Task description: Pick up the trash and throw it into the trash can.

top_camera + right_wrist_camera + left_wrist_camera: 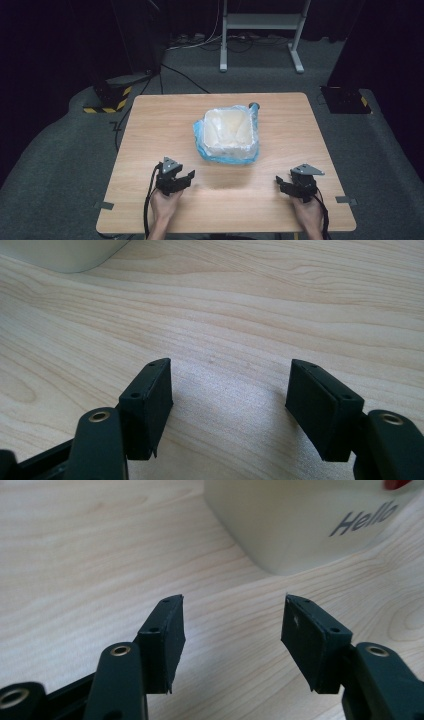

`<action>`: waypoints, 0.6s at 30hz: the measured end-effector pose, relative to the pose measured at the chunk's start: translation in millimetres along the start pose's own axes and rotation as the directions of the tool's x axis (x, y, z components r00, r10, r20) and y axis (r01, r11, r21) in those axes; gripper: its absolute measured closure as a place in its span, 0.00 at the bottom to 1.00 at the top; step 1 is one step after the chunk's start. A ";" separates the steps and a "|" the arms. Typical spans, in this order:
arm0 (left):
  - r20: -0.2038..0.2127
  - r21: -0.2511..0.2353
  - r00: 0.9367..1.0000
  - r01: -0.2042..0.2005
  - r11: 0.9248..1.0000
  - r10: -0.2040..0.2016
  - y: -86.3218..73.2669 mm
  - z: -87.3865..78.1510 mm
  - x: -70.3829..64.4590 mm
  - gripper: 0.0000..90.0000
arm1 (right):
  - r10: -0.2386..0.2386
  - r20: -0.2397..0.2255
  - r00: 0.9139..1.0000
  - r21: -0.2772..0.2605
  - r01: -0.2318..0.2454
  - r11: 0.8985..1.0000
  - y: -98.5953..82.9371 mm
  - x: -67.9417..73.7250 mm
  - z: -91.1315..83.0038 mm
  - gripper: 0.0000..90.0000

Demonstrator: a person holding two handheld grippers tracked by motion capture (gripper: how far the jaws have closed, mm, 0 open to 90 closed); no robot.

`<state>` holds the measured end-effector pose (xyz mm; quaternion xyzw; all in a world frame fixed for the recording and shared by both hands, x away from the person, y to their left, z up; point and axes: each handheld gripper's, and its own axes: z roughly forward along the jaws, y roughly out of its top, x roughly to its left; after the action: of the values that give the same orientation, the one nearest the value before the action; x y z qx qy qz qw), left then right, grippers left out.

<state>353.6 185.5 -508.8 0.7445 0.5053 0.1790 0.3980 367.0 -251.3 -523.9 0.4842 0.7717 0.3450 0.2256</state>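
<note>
A square cream-white bin (227, 131) lined with a pale blue plastic bag (227, 156) stands in the middle of the wooden table (150, 130). Its near wall, printed "Hello", fills the upper part of the left gripper view (300, 525), and one corner shows in the right gripper view (65, 252). My left gripper (186, 178) rests near the front left of the table, open and empty (232, 635). At the front right, my right gripper (283, 185) is open too, with bare wood between its fingers (230, 400).
A small dark round object (254, 105) lies just behind the bin. Beyond the table are a white metal stand (260, 22), cables on the grey floor, and black bases with yellow-black tape (107, 100). Metal brackets (103, 205) sit at the table's front corners.
</note>
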 end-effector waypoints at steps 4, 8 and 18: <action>-0.012 -0.009 1.000 0.002 1.000 -0.002 -3.0 1.7 2.1 0.47 | 0.000 0.000 1.000 0.000 0.000 1.000 0.0 0.0 0.0 0.38; -0.032 0.004 0.999 0.004 1.000 -0.004 -9.1 6.7 5.1 0.46 | 0.000 0.000 1.000 0.000 0.000 1.000 0.0 0.0 0.0 0.38; -0.086 0.027 0.996 -0.035 0.999 0.037 -12.9 12.4 2.4 0.44 | 0.001 0.001 1.000 0.002 -0.001 1.000 0.0 0.1 -0.1 0.38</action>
<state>355.1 184.8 -526.7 0.7502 0.5107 0.2117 0.3628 366.9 -251.2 -523.9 0.4852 0.7715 0.3443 0.2254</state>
